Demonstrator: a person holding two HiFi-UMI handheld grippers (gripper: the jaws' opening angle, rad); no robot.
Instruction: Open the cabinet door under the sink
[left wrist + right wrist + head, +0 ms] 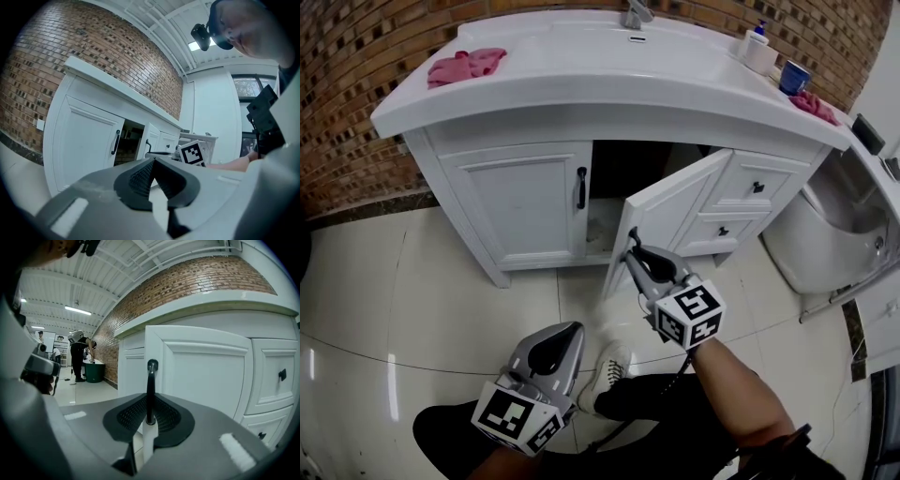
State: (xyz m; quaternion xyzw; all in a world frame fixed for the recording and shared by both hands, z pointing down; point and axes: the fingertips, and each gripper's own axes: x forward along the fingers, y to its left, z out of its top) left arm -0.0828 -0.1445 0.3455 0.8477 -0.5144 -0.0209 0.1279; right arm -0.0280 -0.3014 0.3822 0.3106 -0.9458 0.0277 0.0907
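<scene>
We have the right gripper [634,253] clamped on the handle [150,390], an upright bar pinched between its jaws. Below the sink [581,56], the door [667,214] stands half open, hinged on its right, so the pull runs toward us. The left gripper [548,352] hangs lower and farther off, jaws together and empty.

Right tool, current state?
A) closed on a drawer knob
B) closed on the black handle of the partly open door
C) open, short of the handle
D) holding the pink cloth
B: in the right gripper view the right tool has its jaws pinched on the black door handle, and the head view shows that right-hand door standing partly open.
</scene>
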